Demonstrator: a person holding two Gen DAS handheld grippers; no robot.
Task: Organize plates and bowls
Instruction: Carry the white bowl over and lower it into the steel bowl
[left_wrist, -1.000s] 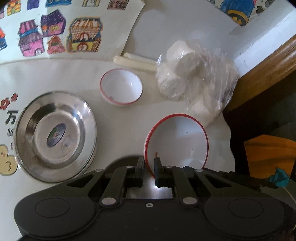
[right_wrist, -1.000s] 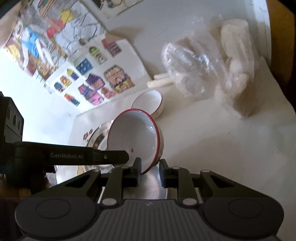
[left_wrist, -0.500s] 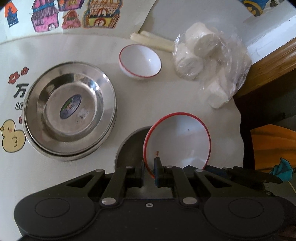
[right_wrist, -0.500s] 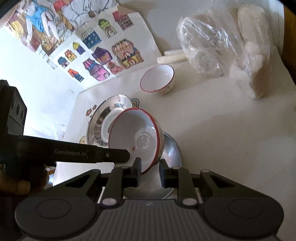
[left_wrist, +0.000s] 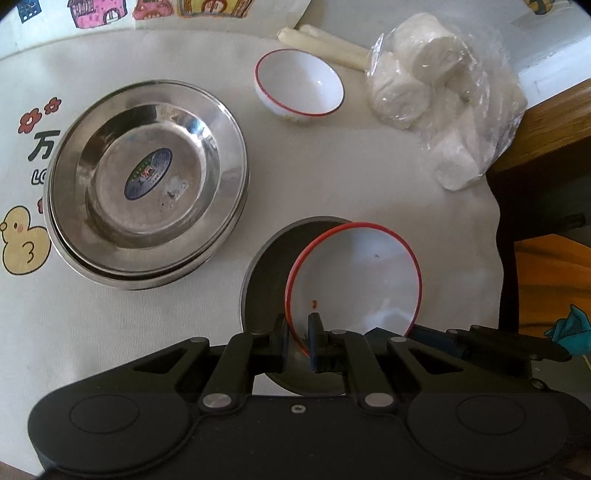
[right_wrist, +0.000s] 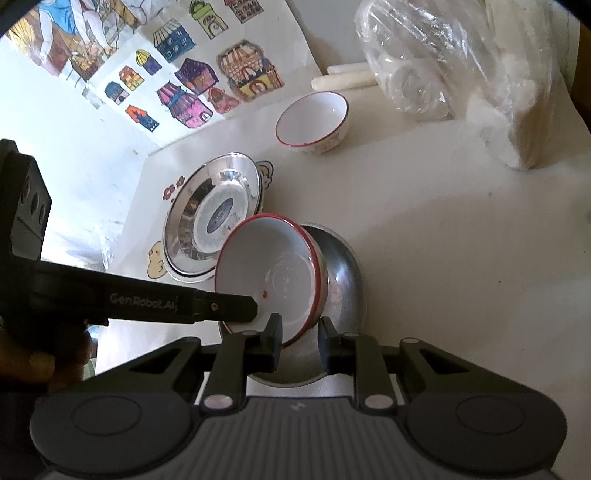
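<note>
A large white bowl with a red rim (left_wrist: 362, 273) hangs tilted over a steel bowl (left_wrist: 266, 266). My left gripper (left_wrist: 297, 325) is shut on its near rim. In the right wrist view the same white bowl (right_wrist: 280, 266) leans inside the steel bowl (right_wrist: 343, 273). My right gripper (right_wrist: 301, 328) is shut on its near rim, one finger inside and one outside. The left gripper's finger (right_wrist: 229, 306) comes in from the left onto that rim. I cannot tell whether the steel bowl rests on the table.
A stack of steel plates (left_wrist: 147, 177) lies to the left and a small red-rimmed white bowl (left_wrist: 299, 86) stands behind. A plastic bag of white rolls (left_wrist: 436, 85) and two white sticks (left_wrist: 325, 40) lie at the back. The wooden table edge (left_wrist: 546, 122) drops off on the right.
Both grippers have sunk and tipped further down with the white bowl. The steel bowl beneath it has come into view. Neither grip has changed.
</note>
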